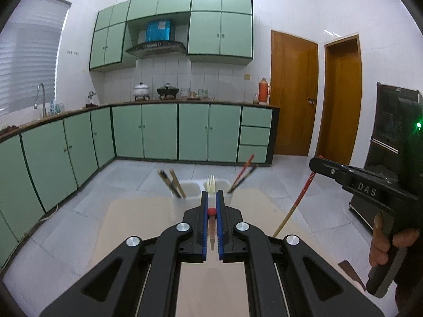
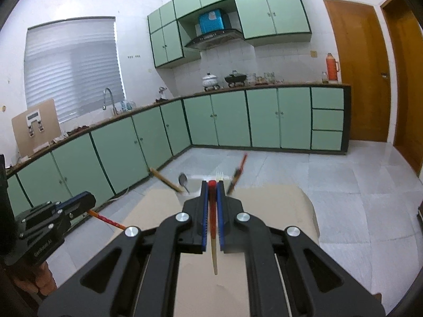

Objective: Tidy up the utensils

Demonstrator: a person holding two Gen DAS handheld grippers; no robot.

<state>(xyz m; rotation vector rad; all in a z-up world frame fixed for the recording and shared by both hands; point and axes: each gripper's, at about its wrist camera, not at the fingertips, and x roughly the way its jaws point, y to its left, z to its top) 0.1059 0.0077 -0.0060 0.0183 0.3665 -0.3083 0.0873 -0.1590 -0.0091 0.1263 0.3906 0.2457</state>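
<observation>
Pinching one red-tipped chopstick (image 1: 212, 231) each, left claw (image 1: 211, 198) and right claw (image 2: 211, 187) angled slightly downward above table (image 2: 277, 200).

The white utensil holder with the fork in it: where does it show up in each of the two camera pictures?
Left wrist view: the white utensil holder stands at the table's far edge, just beyond the left gripper.
Right wrist view: holder mostly hidden behind the right gripper.
Shared landmark: the orange thermos on the counter.
</observation>
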